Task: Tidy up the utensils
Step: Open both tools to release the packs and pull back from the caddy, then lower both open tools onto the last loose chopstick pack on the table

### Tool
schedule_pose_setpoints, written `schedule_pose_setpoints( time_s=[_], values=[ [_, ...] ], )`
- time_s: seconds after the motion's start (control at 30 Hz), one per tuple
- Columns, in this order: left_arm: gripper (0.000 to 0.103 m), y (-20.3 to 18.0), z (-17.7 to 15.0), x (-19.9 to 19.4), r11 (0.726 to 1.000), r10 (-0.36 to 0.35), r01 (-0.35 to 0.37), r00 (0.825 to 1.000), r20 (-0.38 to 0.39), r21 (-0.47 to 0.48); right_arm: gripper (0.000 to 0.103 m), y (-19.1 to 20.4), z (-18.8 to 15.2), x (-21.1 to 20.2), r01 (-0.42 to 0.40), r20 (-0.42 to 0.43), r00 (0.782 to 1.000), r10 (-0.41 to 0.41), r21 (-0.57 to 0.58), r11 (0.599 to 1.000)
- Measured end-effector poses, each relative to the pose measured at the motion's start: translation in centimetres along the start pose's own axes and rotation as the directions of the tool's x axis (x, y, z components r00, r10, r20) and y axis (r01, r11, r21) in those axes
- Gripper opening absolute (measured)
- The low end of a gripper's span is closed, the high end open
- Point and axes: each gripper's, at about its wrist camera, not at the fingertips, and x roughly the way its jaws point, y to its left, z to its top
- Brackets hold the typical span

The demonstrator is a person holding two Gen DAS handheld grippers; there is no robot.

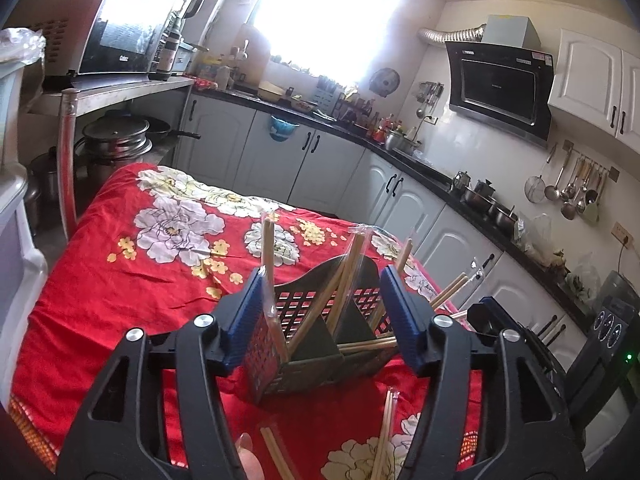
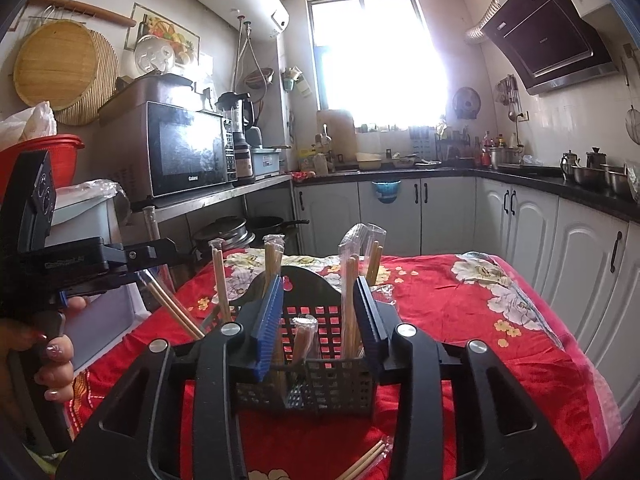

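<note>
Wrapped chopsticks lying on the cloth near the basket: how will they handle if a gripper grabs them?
The wrapped chopsticks look thin, stiff and probably light. Their clear sleeve may be slippery between the pads. Lying flat on the soft red cloth, they give little edge to catch, and may roll.

The dark slotted holder (image 2: 320, 360) stands near the table's (image 1: 120, 320) front, bristling with wrapped chopsticks (image 1: 352, 272) that lean outward in several directions, so any approach from above meets their tips. Behind and left of it the red flowered cloth (image 1: 132, 280) lies open and bare. Loose chopstick pairs (image 1: 384, 436) lie on the cloth in front of the holder. The right gripper (image 2: 320, 320) and left gripper (image 1: 326, 312) both crowd the holder's sides.
</note>
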Motion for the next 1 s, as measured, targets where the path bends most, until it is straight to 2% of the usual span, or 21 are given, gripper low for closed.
schedule_pose_setpoints(
  time_s=[0.17,0.23,0.4,0.7,1.0],
  values=[
    [0.068,0.2,-0.3,-0.9,1.0,0.011,-0.011,1.0,0.01,-0.01,0.04,0.3,-0.1,-0.4,-0.006,-0.002,1.0,0.006,-0.004,1.0],
    [0.078,0.3,-0.5,-1.2,1.0,0.014,-0.014,1.0,0.01,-0.015,0.044,0.4,-0.2,-0.7,-0.008,-0.003,1.0,0.008,-0.002,1.0],
    [0.09,0.6,-0.9,-2.0,1.0,0.025,-0.025,1.0,0.009,-0.011,0.05,0.8,-0.4,-1.4,-0.012,-0.008,1.0,0.012,-0.002,1.0],
    [0.092,0.9,-1.9,-3.5,0.999,0.047,-0.047,0.999,0.011,-0.008,0.06,1.5,-0.8,-2.4,-0.024,-0.018,1.0,0.024,-0.007,1.0],
    [0.092,1.2,-3.2,-4.3,0.998,0.057,-0.057,0.998,-0.002,-0.015,0.062,1.9,-1.4,-3.4,-0.029,-0.035,0.999,0.029,-0.011,1.0]
  ],
)
